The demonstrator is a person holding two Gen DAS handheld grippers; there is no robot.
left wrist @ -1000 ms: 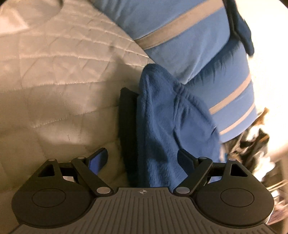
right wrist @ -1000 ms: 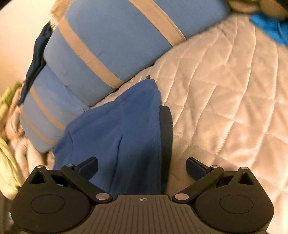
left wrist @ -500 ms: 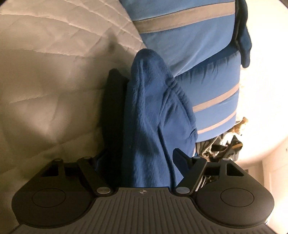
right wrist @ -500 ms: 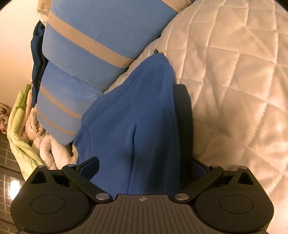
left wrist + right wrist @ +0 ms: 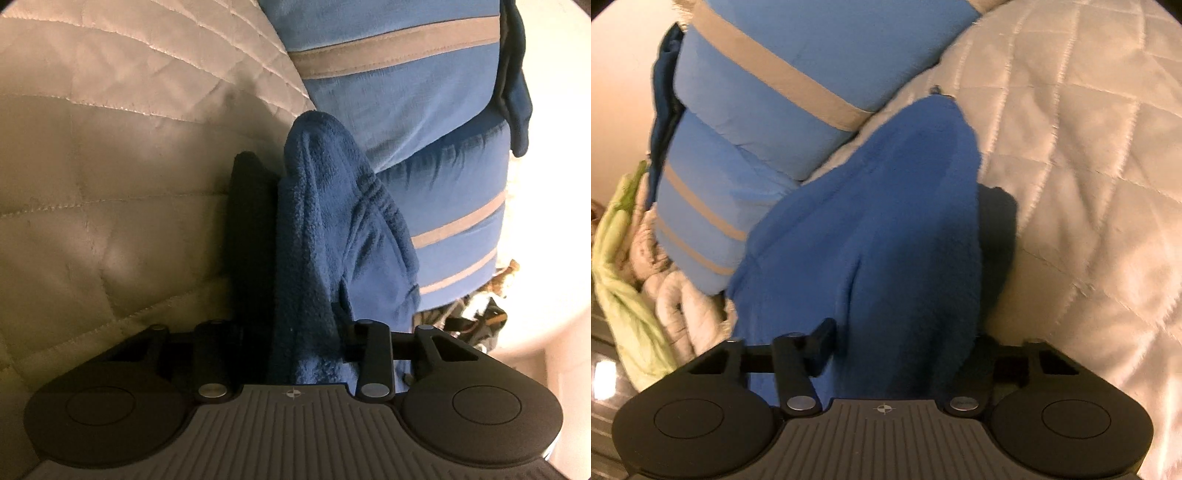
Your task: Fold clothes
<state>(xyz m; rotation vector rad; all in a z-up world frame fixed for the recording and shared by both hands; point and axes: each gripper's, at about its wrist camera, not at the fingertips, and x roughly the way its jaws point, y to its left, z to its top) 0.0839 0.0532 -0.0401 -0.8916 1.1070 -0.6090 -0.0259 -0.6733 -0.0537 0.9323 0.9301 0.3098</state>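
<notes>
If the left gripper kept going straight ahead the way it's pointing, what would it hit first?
The left gripper is already shut on the dark blue fleece garment, so that fabric fills its line. Beyond the fleece's far fold it would probably meet the blue pillow with grey stripes, though depth is hard to judge.

One blue fleece garment, two striped blue pillows, one quilted cover, two claws.

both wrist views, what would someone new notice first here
The dark blue fleece garment fills the middle of both views, and each tool, left and right, is closed on a bunch of it. Behind it lies a lighter blue padded roll with tan stripes, at the top right in the left wrist view and the upper left in the right. Both rest on a cream quilted bedcover.
</notes>
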